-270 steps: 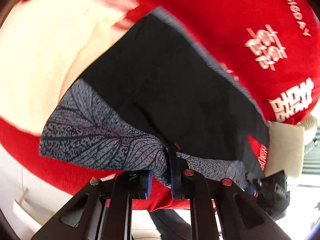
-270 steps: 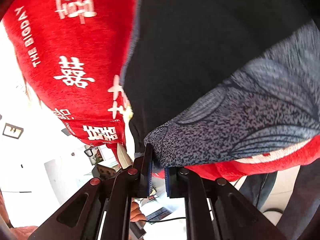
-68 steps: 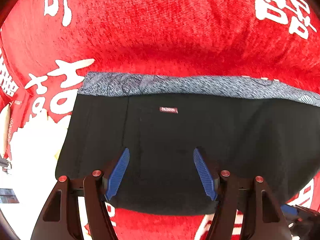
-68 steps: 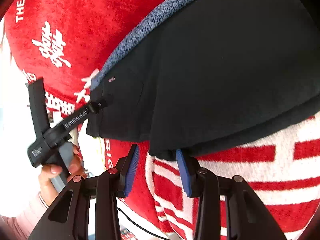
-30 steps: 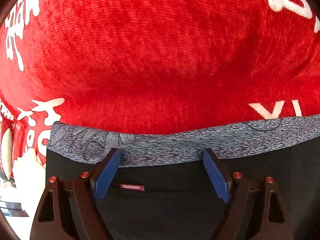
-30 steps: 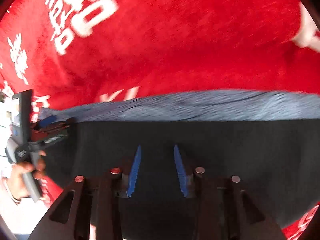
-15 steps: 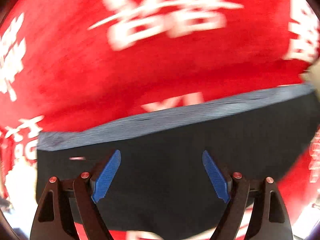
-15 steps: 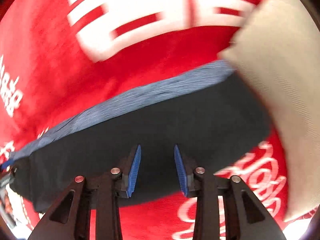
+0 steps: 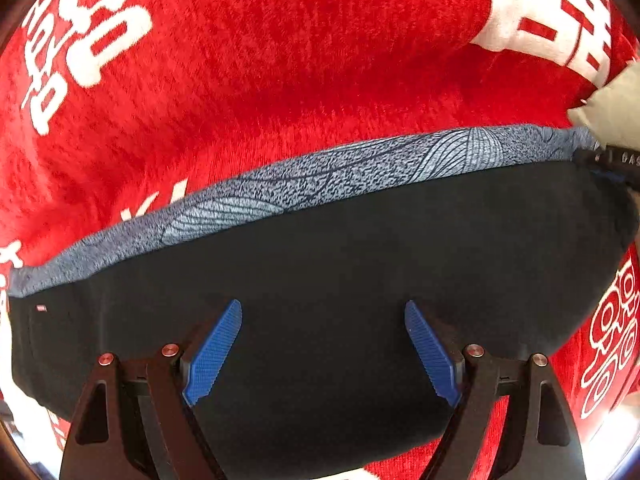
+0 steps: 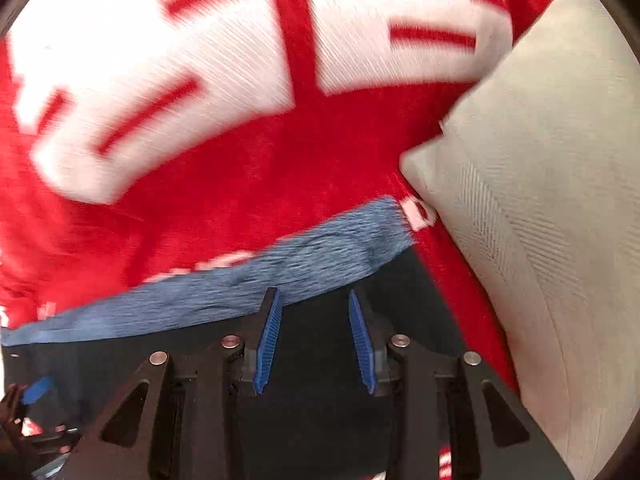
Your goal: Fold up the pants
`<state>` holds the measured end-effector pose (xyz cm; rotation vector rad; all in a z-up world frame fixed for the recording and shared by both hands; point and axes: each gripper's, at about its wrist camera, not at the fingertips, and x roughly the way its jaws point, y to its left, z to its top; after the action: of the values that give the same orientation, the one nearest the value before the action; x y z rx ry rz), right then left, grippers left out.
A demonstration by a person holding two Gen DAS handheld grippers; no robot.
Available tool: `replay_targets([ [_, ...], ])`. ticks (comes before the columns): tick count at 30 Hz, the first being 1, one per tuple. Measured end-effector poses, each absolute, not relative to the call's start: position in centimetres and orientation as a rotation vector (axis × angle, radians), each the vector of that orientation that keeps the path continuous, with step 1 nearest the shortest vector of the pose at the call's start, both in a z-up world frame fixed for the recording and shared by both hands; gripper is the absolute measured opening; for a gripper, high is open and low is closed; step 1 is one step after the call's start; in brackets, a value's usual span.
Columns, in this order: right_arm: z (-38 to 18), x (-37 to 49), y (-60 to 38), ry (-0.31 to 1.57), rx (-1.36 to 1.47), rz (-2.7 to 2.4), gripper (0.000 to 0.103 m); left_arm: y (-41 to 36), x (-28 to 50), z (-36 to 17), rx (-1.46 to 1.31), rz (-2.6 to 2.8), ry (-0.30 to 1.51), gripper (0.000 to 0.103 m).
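the pants [image 9: 340,280] lie folded into a dark flat bundle on the red blanket [image 9: 280,72], with a grey patterned band [image 9: 340,176] showing along the far edge. a beige cushion [image 10: 540,200] sits just beside the bundle's right end, pressing onto the blanket there.

the left gripper [image 9: 322,348] hovers over the middle of the bundle with its jaws spread wide and nothing between them. the right gripper [image 10: 314,344] hangs over the right end near the patterned band, jaws partly apart and empty; the cloth lies below, not pinched. the right wrist view is blurred, so whether its fingertips brush the fabric cannot be told.

the fold looks nearly done, and what probably remains is one more halving or a tidy-up. the risks come from there:

- if the right gripper closes on only the top layer, lifting would peel the fold open instead of carrying the whole stack.
- the plush blanket is soft and grabby; a deep pinch could catch its pile together with the pants and drag both.
- the cushion crowds the right end, so a sideways sweep could bump it and shove the bundle askew.
- with the two grippers at different openings, an uneven grasp could let one end sag and skew the edges.
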<state>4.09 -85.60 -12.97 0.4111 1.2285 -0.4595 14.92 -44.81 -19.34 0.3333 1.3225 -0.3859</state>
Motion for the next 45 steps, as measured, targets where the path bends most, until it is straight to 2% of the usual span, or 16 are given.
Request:
replay_targets([
  [4,-12.5,3.5,-86.6,1.186,0.468,-0.446,0.037,-45.1,14.7,-19.6,0.321,-0.360,1.339,0.085],
  [7,-11.1,2.7,-85.8,1.196,0.476,-0.417,0.042,-45.8,14.4,-19.5,0.343,-0.348,1.331,0.085],
  [8,-10.4,2.0,-85.6,1.182,0.510,-0.396,0.047,-46.1,14.2,-19.4,0.348,-0.344,1.329,0.085],
  [9,-9.9,1.3,-85.3,1.171,0.545,-0.377,0.058,-46.3,14.1,-19.3,0.351,-0.338,1.330,0.085],
  [11,-9.3,-0.2,-84.7,1.157,0.606,-0.348,0.067,-46.8,14.1,-19.0,0.347,-0.328,1.336,0.085],
  [19,-10.6,-9.3,-80.8,1.136,0.918,-0.299,0.067,-48.2,12.9,-17.5,0.293,-0.336,1.370,0.085],
  [25,-11.7,-12.8,-80.6,1.058,1.119,-0.326,0.067,-50.7,11.3,-15.7,0.293,-0.360,1.368,0.085],
  [35,-14.2,-13.6,-83.7,0.821,1.330,-0.340,0.067,-55.3,8.0,-14.7,0.337,-0.339,1.356,0.085],
  [45,-15.1,-10.9,-84.7,0.696,1.350,-0.247,0.067,-56.3,6.4,-15.5,0.350,-0.323,1.345,0.085],
])
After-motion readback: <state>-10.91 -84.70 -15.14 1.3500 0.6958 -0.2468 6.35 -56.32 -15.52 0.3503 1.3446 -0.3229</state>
